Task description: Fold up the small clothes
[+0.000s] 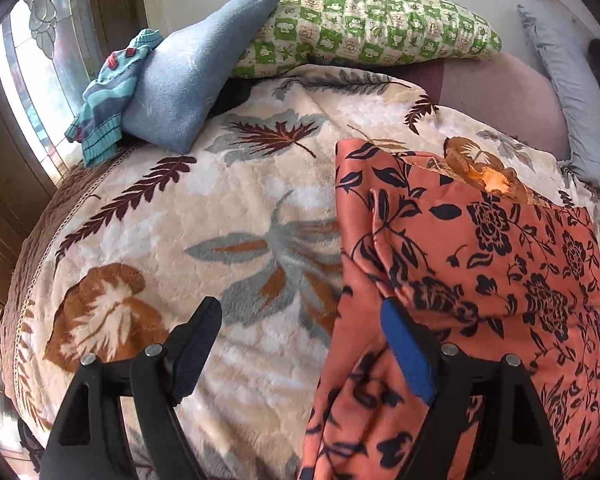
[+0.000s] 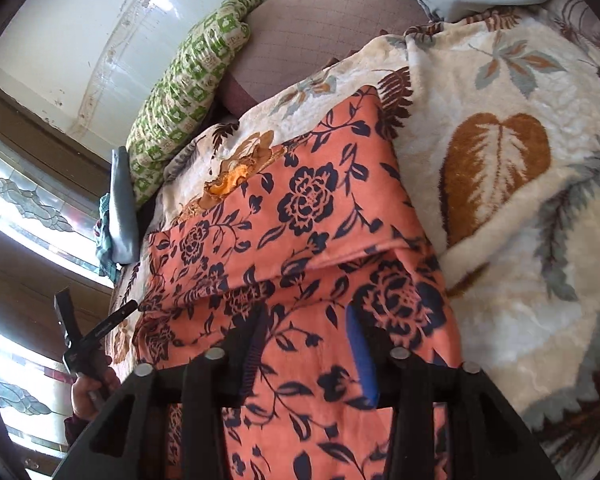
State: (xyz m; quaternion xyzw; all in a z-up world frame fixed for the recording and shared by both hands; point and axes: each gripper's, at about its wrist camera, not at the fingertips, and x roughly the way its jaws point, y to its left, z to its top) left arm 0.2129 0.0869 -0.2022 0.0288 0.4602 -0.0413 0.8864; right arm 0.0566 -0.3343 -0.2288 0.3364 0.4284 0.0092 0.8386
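An orange garment with a dark navy flower print (image 1: 480,264) lies on the cream leaf-patterned blanket (image 1: 204,216), folded over itself with a stepped edge across it (image 2: 308,216). My left gripper (image 1: 300,308) stands open at the garment's left edge. Its blue-padded finger (image 1: 408,356) is over the cloth and its other finger (image 1: 196,344) is over bare blanket. My right gripper (image 2: 306,320) hovers open over the near part of the garment, with cloth showing between the fingers but not pinched. In the right wrist view the left gripper (image 2: 94,304) appears at the far left, held by a hand (image 2: 88,392).
A green checked pillow (image 1: 372,24), a folded blue cloth (image 1: 196,76) and a teal striped knit (image 1: 108,92) lie at the bed's head by a patterned glass window (image 1: 40,40). A grey pillow (image 1: 572,92) and mauve bedding (image 1: 508,92) are at the right.
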